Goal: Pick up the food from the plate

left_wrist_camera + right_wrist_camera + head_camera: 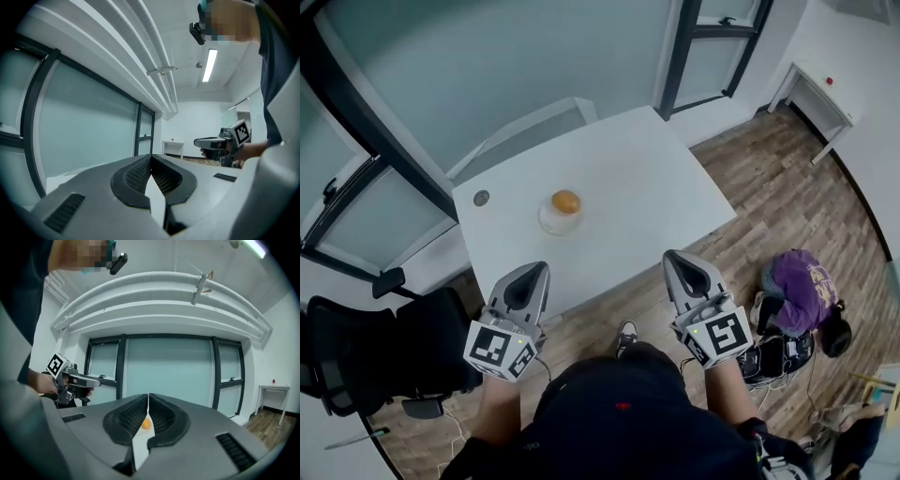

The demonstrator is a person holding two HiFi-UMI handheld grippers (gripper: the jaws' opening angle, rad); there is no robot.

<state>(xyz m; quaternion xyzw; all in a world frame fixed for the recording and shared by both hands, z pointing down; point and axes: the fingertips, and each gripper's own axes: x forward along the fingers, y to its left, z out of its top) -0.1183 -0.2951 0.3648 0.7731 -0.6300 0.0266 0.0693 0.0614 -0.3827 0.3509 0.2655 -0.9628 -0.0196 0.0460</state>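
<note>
The round, smooth orange-yellow food (566, 202) sits on a small pale plate (546, 222) in the left half of the glossy white square worktop (628, 187); whether it is a fruit or a bun I cannot tell from here. Well apart from it, by the near edge, the left tool (528, 274) and right tool (677, 260) each have their ribbed black pads (132, 417) pressed together on nothing. Pinched off-centre, so rounded a thing could roll or squirt free, and a nudge might skate the plate across the slick top.
</note>
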